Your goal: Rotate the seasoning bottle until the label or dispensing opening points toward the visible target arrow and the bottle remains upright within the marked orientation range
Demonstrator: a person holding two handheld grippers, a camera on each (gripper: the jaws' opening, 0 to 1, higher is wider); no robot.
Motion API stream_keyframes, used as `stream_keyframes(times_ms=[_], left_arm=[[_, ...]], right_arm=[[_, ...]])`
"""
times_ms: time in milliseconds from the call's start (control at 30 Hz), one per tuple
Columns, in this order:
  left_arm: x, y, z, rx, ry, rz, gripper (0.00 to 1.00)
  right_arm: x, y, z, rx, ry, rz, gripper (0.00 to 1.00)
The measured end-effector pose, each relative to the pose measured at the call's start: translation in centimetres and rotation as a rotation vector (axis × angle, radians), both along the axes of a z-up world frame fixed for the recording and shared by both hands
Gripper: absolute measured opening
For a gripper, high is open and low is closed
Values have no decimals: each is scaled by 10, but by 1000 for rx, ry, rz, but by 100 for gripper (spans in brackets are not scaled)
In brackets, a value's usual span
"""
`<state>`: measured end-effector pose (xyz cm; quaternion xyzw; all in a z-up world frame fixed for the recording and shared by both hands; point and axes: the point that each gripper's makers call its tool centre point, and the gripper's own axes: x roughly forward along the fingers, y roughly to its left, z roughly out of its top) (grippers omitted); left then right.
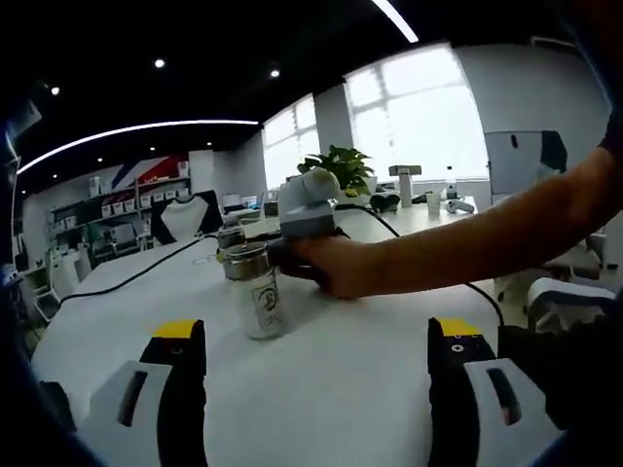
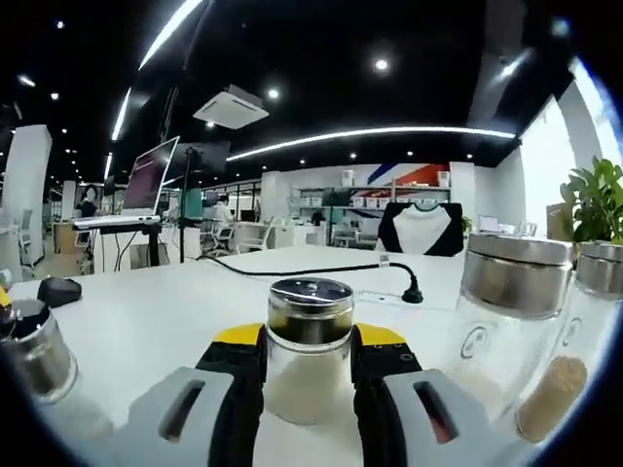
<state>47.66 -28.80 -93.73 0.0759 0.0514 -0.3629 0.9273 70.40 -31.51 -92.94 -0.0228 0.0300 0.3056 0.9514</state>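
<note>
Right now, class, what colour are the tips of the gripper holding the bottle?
Yellow tips on the right gripper, clearest in the right gripper view.

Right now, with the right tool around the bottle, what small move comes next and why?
Probably a slow twist of the right tool, kept level. Its jaws sit against both sides of the seasoning bottle, which stands upright on the white table. No target arrow is visible, so turn gradually. The left tool waits open.

Clear glass seasoning bottle point(image 2: 309, 350) with metal lid, upright on white table, pale powder inside, clamped between tool jaws
</note>
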Motion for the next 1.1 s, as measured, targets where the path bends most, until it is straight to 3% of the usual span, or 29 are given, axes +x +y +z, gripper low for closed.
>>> stream_keyframes(times_ms=[167, 300, 467, 567, 900, 1100], left_arm=[[-1, -2, 6, -66, 9, -8, 100], [-2, -5, 6, -64, 10, -8, 100], [0, -4, 6, -58, -7, 12, 100], [2, -1, 8, -65, -20, 34, 99], [1, -2, 18, -117, -60, 43, 90], [0, -7, 15, -101, -62, 40, 88]], right_arm=[[-9, -3, 7, 16, -4, 30, 31], [-20, -6, 15, 64, 9, 57, 31], [-35, -8, 18, 68, 38, 89, 31], [-48, -6, 19, 27, 19, 135, 31], [-92, -17, 39, 19, -20, 166, 31], [-112, -23, 44, 54, -15, 176, 31]])
